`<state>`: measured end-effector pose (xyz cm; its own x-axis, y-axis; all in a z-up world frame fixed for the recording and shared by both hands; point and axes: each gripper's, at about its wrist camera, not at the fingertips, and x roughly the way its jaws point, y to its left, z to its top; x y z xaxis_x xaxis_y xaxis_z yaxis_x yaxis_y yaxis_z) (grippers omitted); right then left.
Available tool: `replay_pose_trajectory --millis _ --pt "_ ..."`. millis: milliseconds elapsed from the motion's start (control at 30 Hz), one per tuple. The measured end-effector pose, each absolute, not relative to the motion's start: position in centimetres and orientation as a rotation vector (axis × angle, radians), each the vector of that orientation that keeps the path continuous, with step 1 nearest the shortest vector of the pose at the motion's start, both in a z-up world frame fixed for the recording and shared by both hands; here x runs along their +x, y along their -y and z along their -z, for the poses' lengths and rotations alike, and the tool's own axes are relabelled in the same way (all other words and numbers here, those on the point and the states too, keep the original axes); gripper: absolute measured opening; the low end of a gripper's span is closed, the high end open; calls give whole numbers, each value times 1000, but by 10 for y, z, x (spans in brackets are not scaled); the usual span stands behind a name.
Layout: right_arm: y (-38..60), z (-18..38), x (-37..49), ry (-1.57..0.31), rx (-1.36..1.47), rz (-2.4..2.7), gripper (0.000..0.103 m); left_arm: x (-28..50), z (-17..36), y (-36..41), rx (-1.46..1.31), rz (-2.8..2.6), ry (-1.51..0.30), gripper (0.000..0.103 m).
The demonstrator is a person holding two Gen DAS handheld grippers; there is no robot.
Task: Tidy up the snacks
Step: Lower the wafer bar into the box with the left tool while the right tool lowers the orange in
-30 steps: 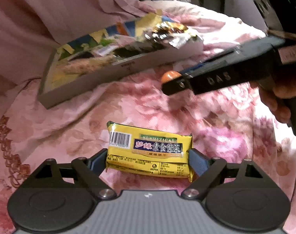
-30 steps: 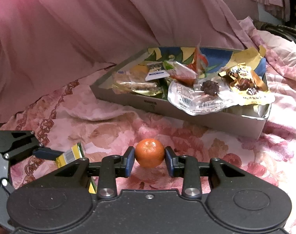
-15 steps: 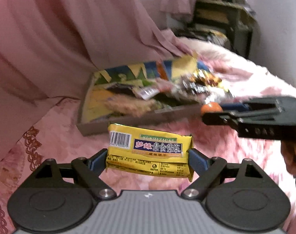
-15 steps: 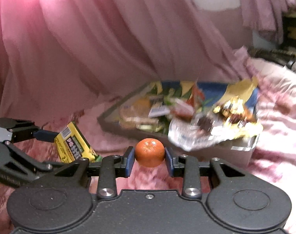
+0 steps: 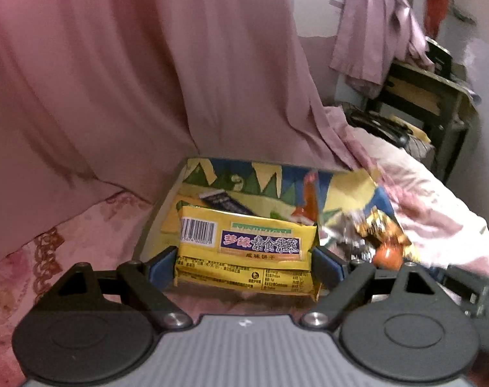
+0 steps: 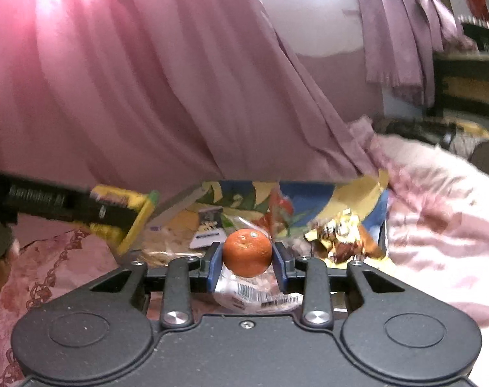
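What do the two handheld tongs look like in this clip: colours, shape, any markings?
Both tongs, left and right, have black linkage arms with silver pivot screws, two round black discs at the base and blue pads. The left body is ribbed grey, the right black. White lettering on the left's side is blurred.

Your yellow packet [image 5: 244,251] hides much of the tray [image 5: 167,200] floor. The wrappers [image 6: 341,235] inside are blurred, so you cannot read them.

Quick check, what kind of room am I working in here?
Probably a bedroom: a pink floral bedspread under the shallow cardboard snack tray, long pink draped fabric behind it, and clothes hanging over dark furniture.
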<state>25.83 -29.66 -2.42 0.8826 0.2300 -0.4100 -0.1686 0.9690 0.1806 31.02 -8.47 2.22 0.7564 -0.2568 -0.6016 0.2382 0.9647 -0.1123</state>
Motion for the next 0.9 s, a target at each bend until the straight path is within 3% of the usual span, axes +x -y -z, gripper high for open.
replay_pose_trajectory --millis 900 --pt "313 48 305 -471 188 -162 39 377 23 131 -79 119 -753 94"
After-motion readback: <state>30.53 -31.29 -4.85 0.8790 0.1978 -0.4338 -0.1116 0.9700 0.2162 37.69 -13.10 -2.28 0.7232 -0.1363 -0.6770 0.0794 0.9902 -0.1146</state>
